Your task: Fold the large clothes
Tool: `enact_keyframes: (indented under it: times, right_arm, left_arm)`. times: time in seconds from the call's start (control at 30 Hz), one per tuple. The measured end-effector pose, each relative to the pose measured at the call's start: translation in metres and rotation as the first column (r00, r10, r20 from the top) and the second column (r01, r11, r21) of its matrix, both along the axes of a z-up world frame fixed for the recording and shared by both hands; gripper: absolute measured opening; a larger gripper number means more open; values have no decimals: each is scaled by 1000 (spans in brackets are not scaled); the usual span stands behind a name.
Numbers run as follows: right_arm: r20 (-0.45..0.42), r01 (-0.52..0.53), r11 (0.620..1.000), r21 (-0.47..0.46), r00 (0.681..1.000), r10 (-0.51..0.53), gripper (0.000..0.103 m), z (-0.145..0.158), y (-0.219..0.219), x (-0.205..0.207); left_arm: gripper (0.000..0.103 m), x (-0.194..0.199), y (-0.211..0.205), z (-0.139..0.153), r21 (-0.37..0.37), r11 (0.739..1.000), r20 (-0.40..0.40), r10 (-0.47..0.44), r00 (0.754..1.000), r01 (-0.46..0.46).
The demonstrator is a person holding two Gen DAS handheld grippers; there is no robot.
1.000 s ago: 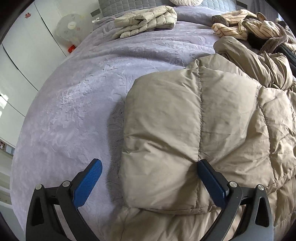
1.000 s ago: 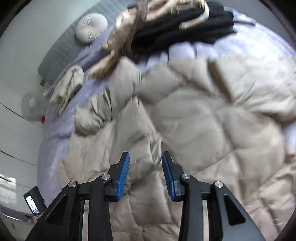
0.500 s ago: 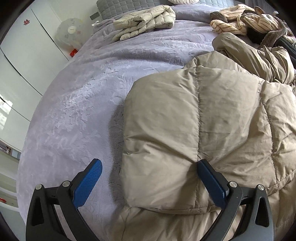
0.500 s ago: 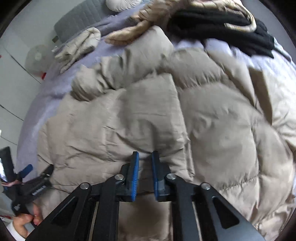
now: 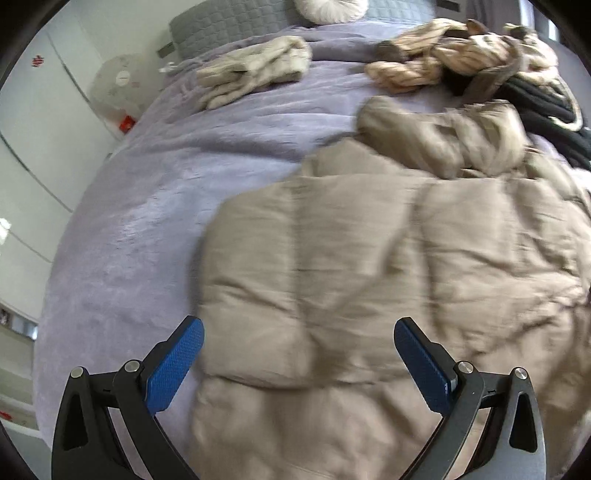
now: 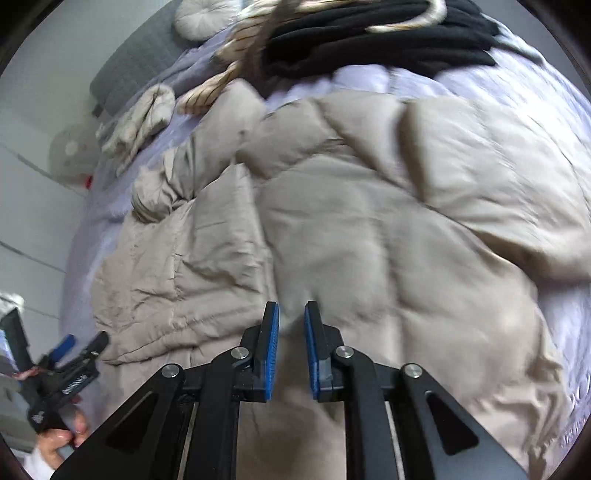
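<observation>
A large beige puffer coat (image 5: 388,266) lies spread on the lavender bed cover (image 5: 155,192), partly folded, with a bunched sleeve at its far end. My left gripper (image 5: 295,362) is open and empty above the coat's near left corner. My right gripper (image 6: 291,347) hovers above the coat's middle (image 6: 351,229) with its blue pads a narrow gap apart and nothing between them. The left gripper also shows at the lower left of the right wrist view (image 6: 74,350), beside the coat's edge.
A folded cream jacket (image 5: 255,70) lies at the far left of the bed. A heap of striped and black clothes (image 5: 480,66) sits at the far right. A grey headboard (image 5: 236,22), a round cushion (image 6: 199,16) and a fan (image 5: 122,81) stand beyond.
My left gripper has pulled back and up, so more of the coat and bed shows. My right gripper has lifted off the coat, and its jaws have opened slightly.
</observation>
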State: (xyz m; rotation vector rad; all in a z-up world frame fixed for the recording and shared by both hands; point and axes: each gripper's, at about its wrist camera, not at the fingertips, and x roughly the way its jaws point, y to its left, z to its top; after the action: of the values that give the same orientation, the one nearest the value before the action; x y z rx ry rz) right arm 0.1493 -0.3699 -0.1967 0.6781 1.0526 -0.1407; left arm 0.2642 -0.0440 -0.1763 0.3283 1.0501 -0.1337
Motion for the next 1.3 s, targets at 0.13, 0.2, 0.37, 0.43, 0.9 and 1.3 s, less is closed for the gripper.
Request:
enact_keyframes:
  times: [0.13,0.2,0.37,0.43,0.9,1.3]
  right_arm:
    - [3,34,998,60,999,-35,23,4,-33,-39]
    - [-10,66,994,92,998,-65,33,3,-52,-59]
    - [-25,171,976,138,985,-169,50,2,-103,-102]
    - [-14,249,957,152,968,-249,74,1,-134,-121]
    - [-33,598,664,448,754,-656,90,-58,-281,-197]
    - [-15,533,360,766,575,-818,87,-88,-344,-188]
  left_arm:
    - [103,-20,-33,2,-45,998,-54,-48,997,45]
    - [103,-32,-50,2,-30,999,-54,-46,997,44]
    - [103,-55,-91,3,-74,994,-95,-93,991,86]
    - [103,-64,-111,1,-70,992,-109,-115,987,108]
    - [103,-97,-203,-3,-117,976,-146,-202,968,186]
    - [103,-96,-212,-1,-114,978,-145,-190,971,174]
